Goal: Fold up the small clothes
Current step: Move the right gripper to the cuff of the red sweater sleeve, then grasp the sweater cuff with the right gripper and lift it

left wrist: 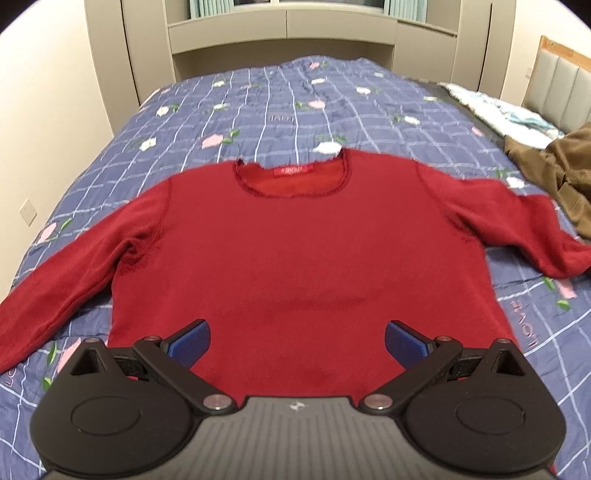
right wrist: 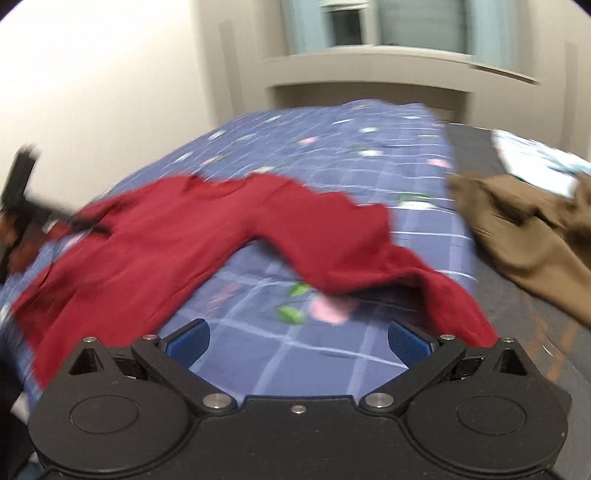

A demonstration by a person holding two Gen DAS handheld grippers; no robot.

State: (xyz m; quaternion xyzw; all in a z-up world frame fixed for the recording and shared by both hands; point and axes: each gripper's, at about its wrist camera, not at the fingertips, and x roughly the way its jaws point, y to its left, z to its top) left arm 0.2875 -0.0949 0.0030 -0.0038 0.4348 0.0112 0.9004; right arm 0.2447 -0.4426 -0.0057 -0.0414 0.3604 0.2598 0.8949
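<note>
Nearest, left gripper (left wrist: 297,343) spread wide over the hem, blue pads (left wrist: 190,343) apart, gripping nothing. Right gripper (right wrist: 298,343) likewise spread, empty, above bare quilt beside the right sleeve end. Beyond, red sweater (left wrist: 295,243) flat and face up on the blue checked floral quilt (left wrist: 258,110), both sleeves stretched outward, neckline and label toward the far side. Right of it, brown garment (right wrist: 524,229) crumpled near the bed's edge, with a white patterned cloth (left wrist: 502,110) behind. Farthest, beige cabinets (left wrist: 280,33) against the wall.
</note>
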